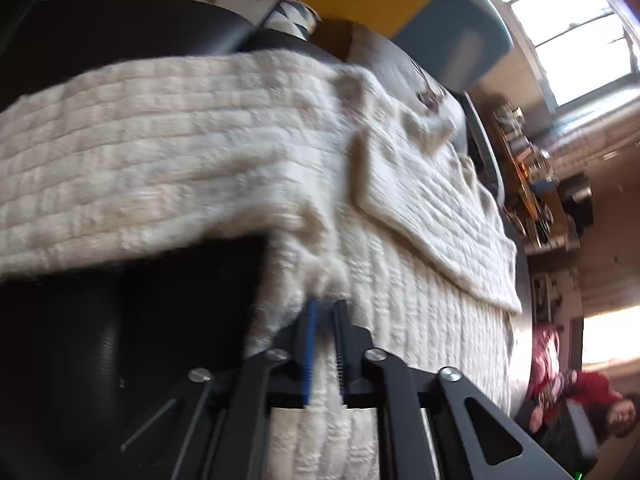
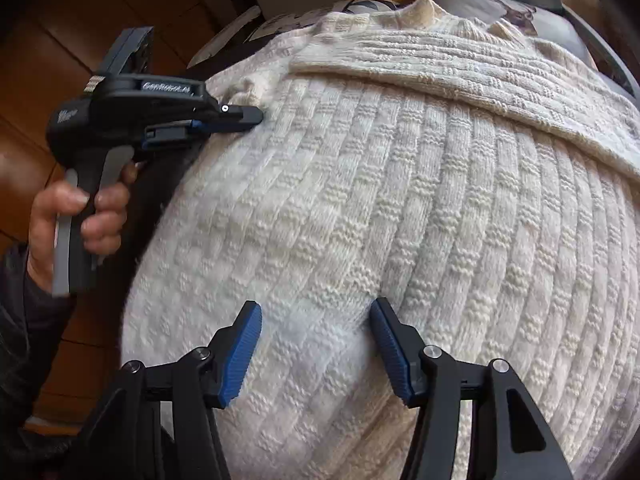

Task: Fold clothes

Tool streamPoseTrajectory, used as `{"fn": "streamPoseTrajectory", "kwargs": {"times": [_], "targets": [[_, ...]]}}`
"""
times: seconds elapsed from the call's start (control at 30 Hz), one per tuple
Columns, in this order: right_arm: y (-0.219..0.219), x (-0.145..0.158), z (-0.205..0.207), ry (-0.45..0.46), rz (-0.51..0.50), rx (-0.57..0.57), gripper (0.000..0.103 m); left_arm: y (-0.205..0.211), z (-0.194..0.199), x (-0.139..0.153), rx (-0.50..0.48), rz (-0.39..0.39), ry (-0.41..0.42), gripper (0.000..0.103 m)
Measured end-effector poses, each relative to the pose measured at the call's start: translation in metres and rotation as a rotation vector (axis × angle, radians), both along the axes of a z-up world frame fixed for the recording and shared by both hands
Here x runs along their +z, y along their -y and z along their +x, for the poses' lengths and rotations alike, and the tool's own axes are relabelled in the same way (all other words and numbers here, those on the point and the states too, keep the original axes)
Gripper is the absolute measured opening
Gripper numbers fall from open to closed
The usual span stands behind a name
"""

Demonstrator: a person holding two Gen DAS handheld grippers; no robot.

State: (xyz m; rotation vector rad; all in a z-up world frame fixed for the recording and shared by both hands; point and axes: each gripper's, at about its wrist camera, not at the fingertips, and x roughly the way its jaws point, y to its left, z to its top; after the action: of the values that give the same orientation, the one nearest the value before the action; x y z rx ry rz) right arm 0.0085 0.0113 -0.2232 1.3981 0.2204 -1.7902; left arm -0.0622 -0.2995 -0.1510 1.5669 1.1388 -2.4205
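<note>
Cream knit sweater (image 2: 360, 200) | left tool (image 1: 325, 312) is gripping its edge | right tool (image 2: 316, 344) is hovering released | risk: stretchy knit slipping, fold skewing.

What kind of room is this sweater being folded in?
Probably a lived-in home or a workshop. A large window lets in daylight, cluttered shelves stand beside it, and the cream sweater lies over a dark surface above a wooden floor.

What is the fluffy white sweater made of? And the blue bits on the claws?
The sweater looks like thick knitted yarn, perhaps wool or a soft blend: ribbed stitches and fuzzy edges show. The blue pads on the right claw look like matte rubber or plastic with fine ridges. The left claw pinches the knit.
</note>
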Motion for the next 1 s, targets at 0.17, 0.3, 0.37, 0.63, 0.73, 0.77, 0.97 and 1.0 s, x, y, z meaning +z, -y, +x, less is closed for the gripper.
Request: {"fn": "streamPoseTrajectory", "kwargs": {"times": [0.17,0.3,0.37,0.63,0.73,0.77,0.97,1.0], "targets": [[-0.007,0.002,0.0,0.004,-0.022,-0.021,0.058,0.008,0.011,0.005,0.058,0.022,0.016,0.004],[-0.033,0.019,-0.023,0.032,-0.131,-0.102,0.058,-0.028,0.037,0.029,-0.021,-0.04,-0.043,0.011],[-0.056,0.03,-0.039,0.004,-0.141,-0.186,0.058,-0.057,0.052,0.031,-0.087,-0.053,-0.062,0.012],[-0.174,0.003,-0.056,0.054,-0.108,-0.493,0.057,-0.081,0.103,-0.001,-0.1,0.02,-0.087,0.011],[-0.191,0.0,-0.051,0.06,-0.21,-0.52,0.057,-0.057,0.111,-0.012,-0.007,0.184,-0.084,0.008],[-0.191,0.0,-0.051,0.058,-0.217,-0.535,0.057,-0.049,0.112,-0.013,0.026,0.228,-0.085,0.008],[-0.156,0.028,-0.043,-0.061,-0.197,-0.5,0.057,0.041,0.169,0.013,0.338,0.224,-0.158,0.015],[-0.148,0.035,-0.043,-0.07,-0.213,-0.48,0.057,0.065,0.183,0.018,0.41,0.198,-0.165,0.016]]}}
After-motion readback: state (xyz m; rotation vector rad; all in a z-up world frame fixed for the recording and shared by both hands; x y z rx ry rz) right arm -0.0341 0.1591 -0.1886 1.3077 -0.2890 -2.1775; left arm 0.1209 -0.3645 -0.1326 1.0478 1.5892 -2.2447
